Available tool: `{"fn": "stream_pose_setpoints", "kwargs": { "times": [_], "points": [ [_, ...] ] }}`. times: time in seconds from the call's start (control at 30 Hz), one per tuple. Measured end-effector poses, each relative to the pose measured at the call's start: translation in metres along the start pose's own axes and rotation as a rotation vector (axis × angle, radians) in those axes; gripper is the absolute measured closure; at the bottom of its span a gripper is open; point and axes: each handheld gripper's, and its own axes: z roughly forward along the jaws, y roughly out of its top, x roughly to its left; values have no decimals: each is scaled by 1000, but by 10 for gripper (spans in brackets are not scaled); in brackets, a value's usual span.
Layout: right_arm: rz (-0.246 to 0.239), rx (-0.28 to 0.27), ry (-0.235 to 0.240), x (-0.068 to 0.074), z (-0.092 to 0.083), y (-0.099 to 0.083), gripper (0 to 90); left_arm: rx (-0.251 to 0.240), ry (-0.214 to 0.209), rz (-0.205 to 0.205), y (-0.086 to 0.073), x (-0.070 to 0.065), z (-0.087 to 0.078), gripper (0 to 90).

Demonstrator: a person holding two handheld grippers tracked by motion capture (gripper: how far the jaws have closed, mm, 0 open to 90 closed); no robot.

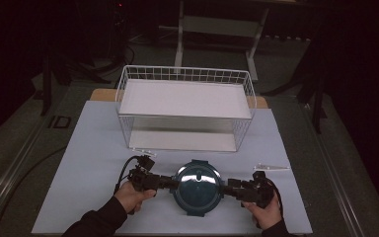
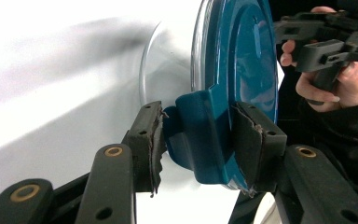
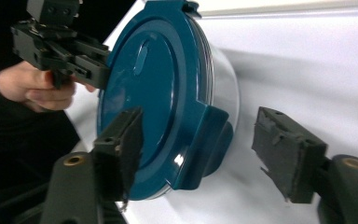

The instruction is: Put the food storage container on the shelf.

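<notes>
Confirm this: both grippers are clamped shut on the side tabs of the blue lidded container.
Not quite. The left gripper is shut on a tab of the container, but the right gripper stands open around its tab, as the right gripper view shows.

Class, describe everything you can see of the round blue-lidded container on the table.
The container is round, with a glossy teal plastic lid over a clear bowl. Latch tabs jut from the lid's rim. It sits flat and closed on the white table, in front of the wire rack. The left gripper clamps one tab; the right gripper straddles the opposite tab, open.
</notes>
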Motion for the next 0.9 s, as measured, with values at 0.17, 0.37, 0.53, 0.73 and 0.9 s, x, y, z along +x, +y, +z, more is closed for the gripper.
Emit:
{"fn": "stream_pose_setpoints", "kwargs": {
  "times": [0.17, 0.37, 0.53, 0.73, 0.9],
  "points": [
    [50, 14, 37, -5, 5, -5, 396, -6, 4, 29, -3, -2, -1, 557],
    [81, 52, 68, -10, 10, -7, 474, -16, 8, 45, -6, -4, -2, 559],
    [117, 62, 125, -13, 11, -9, 538, -23, 4, 49, -8, -4, -3, 560],
    [135, 64, 141, -14, 12, -10, 554, -41, -1, 47, -11, -3, -3, 558],
    [158, 57, 161, -13, 14, -11, 565, -45, 7, 38, -14, -2, -3, 547]
  ]
}}
